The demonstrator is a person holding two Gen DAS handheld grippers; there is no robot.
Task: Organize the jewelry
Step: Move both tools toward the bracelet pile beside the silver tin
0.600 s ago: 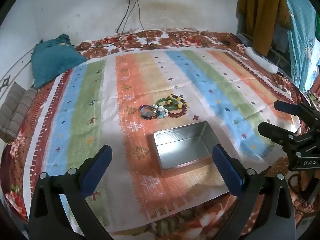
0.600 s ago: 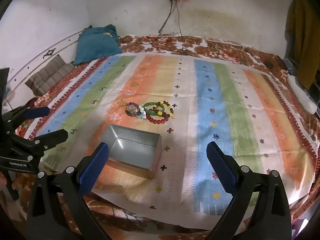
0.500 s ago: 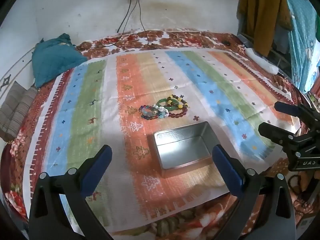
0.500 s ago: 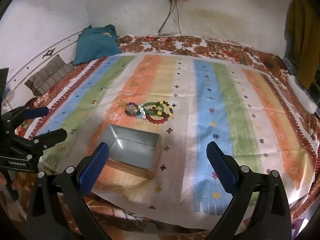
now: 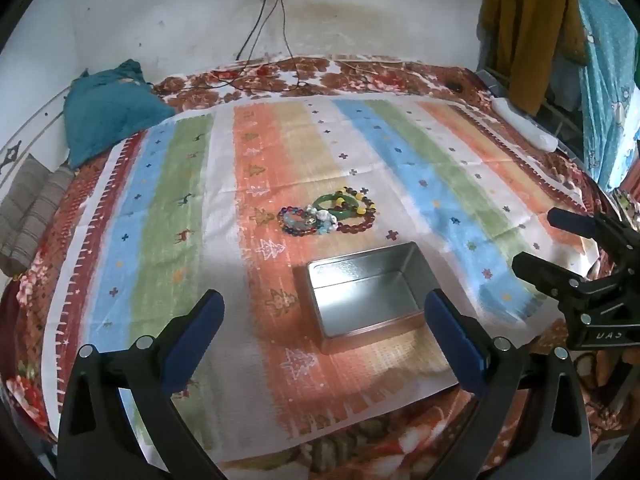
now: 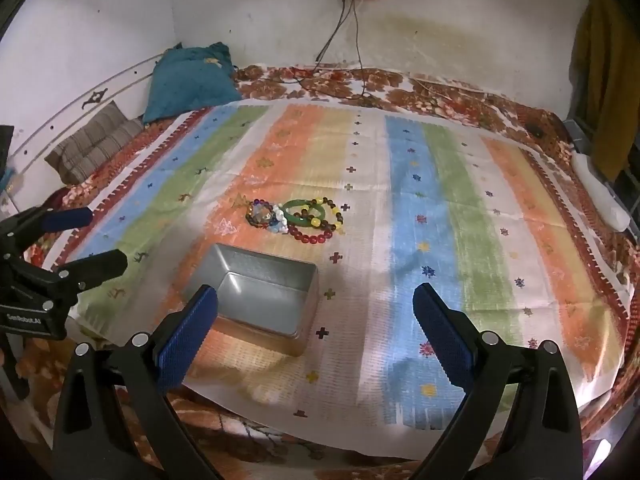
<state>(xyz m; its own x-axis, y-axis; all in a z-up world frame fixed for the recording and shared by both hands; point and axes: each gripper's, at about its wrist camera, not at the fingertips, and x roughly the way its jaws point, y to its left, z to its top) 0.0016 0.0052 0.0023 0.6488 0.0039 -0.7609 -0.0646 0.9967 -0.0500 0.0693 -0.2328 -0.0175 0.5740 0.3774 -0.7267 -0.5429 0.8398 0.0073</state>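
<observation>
A pile of bead bracelets (image 5: 328, 215) with a green bangle (image 5: 335, 205) lies on the striped cloth, just beyond an open, empty metal tin (image 5: 366, 294). In the right wrist view the bracelets (image 6: 298, 220) lie behind the tin (image 6: 260, 294). My left gripper (image 5: 320, 332) is open and empty, hovering near the tin's front edge. My right gripper (image 6: 314, 330) is open and empty, to the right of the tin. Each gripper shows in the other's view: the right gripper (image 5: 560, 244) and the left gripper (image 6: 80, 240).
The striped cloth (image 5: 160, 208) covers a floral bedspread (image 5: 360, 72). A teal pillow (image 5: 108, 108) and a grey striped cushion (image 5: 28, 216) lie at the back left. Cables (image 5: 272, 40) hang from a wall socket. Clothes (image 5: 528, 28) hang at the right.
</observation>
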